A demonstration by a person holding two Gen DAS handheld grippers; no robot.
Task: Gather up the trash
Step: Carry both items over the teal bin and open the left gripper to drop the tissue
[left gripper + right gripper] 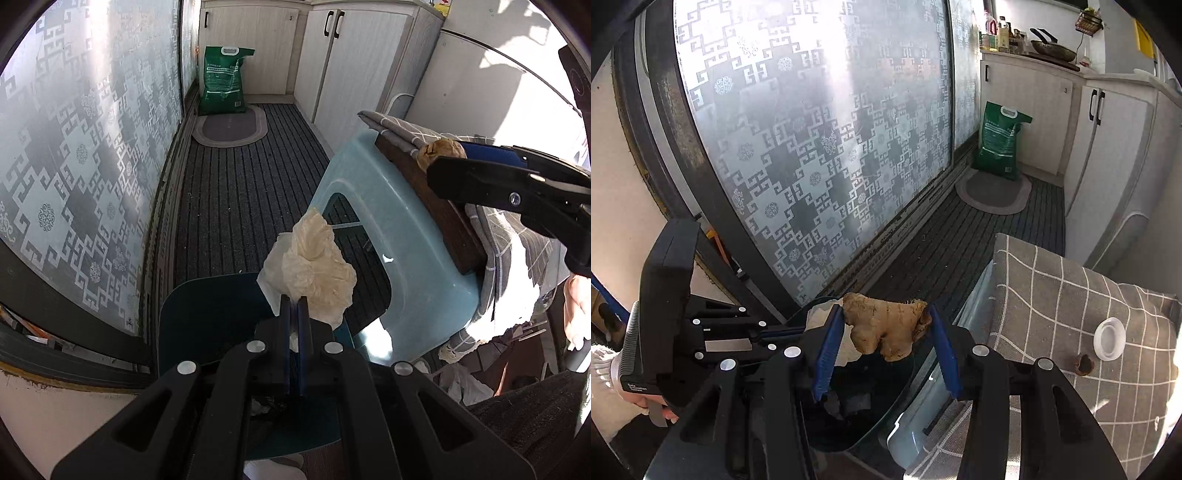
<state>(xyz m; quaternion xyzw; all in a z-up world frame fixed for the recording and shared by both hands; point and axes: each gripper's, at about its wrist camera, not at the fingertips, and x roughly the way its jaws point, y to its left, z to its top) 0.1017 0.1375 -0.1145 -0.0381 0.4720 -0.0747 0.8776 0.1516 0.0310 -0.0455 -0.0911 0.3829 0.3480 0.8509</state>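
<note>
My left gripper is shut on a crumpled, cream-white tissue, which it holds over the open dark teal bin. In the right wrist view my right gripper has its blue pads shut on a knobbly brown ginger piece, just above the same bin. The left gripper reaches in from the left with the tissue. In the left wrist view, the right gripper and the ginger piece appear at upper right. A white cap and a small brown scrap lie on the grey checked cloth.
A light blue plastic stool carries a wooden board and the cloth. The frosted sliding door runs along the left. A green bag and an oval mat sit by the white cabinets. A person's hand grips the left tool.
</note>
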